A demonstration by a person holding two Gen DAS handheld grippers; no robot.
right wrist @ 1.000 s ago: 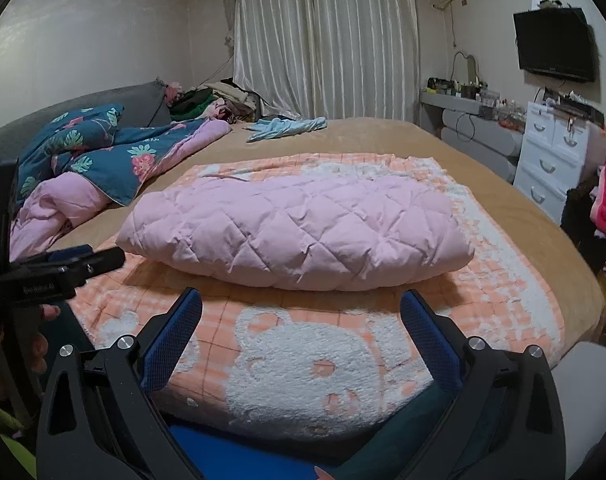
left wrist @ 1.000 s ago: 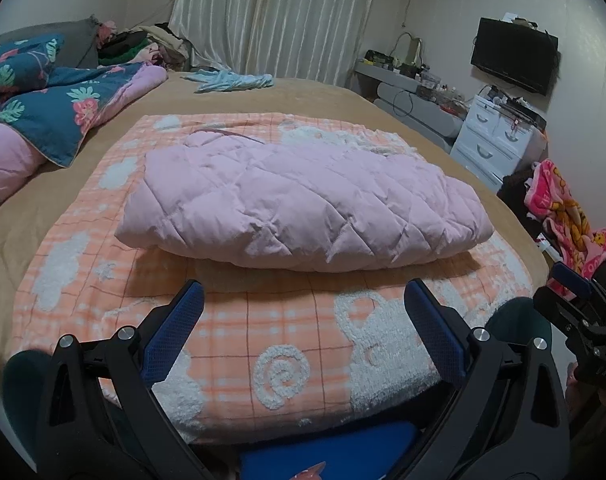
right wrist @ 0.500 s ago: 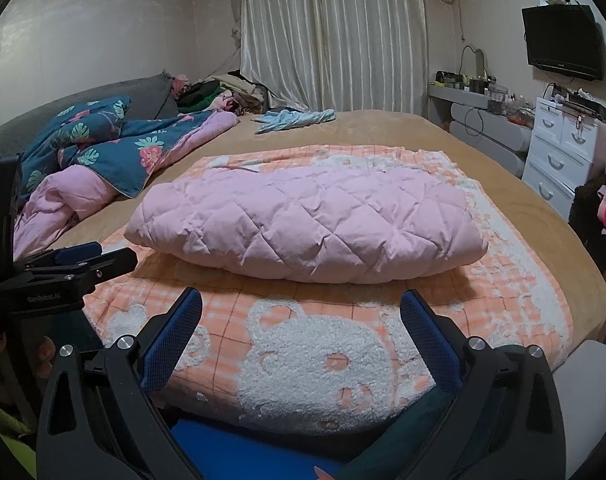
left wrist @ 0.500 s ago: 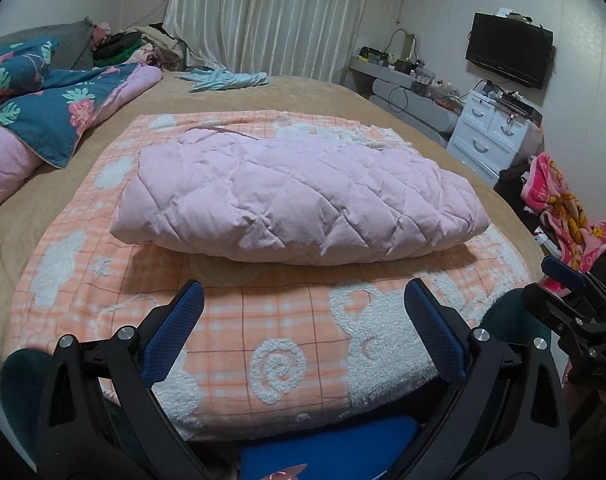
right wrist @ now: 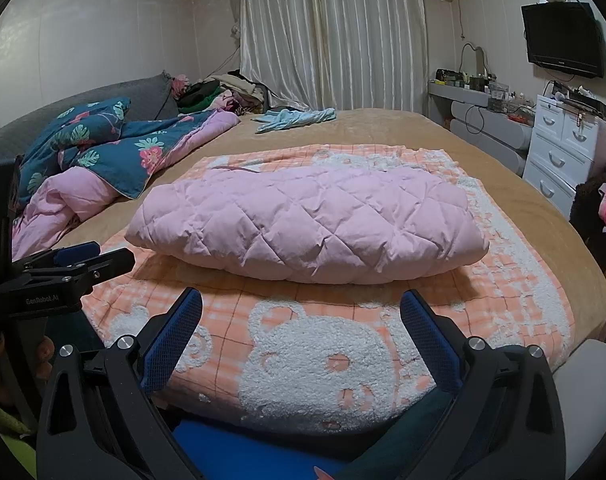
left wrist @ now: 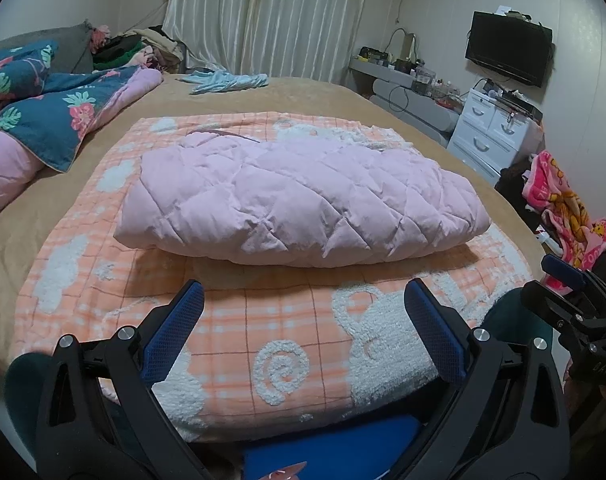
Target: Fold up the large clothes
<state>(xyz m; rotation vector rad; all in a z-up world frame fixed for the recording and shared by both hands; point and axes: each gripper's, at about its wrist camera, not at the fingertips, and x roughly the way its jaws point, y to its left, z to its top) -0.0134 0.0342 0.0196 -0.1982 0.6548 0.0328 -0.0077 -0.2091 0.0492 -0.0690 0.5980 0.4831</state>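
A pink quilted padded garment (left wrist: 299, 200) lies folded into a thick oblong bundle on an orange checked blanket with white bears (left wrist: 263, 332) spread on the bed; it also shows in the right wrist view (right wrist: 307, 220). My left gripper (left wrist: 303, 300) is open and empty, held back from the bundle near the bed's front edge. My right gripper (right wrist: 301, 304) is open and empty too, also short of the bundle. Each gripper shows at the edge of the other's view, the right one (left wrist: 563, 276) and the left one (right wrist: 79, 256).
A blue floral duvet with pink lining (right wrist: 115, 152) is heaped at the left of the tan bed (right wrist: 383, 128). A light blue garment (right wrist: 295, 118) lies at the far side. White drawers (right wrist: 563, 144), a wall television (right wrist: 563, 40) and a pink cloth pile (left wrist: 563, 208) stand at the right.
Both grippers have pulled back and risen slightly, so the bundle sits a little farther off. The bundle itself has not moved.
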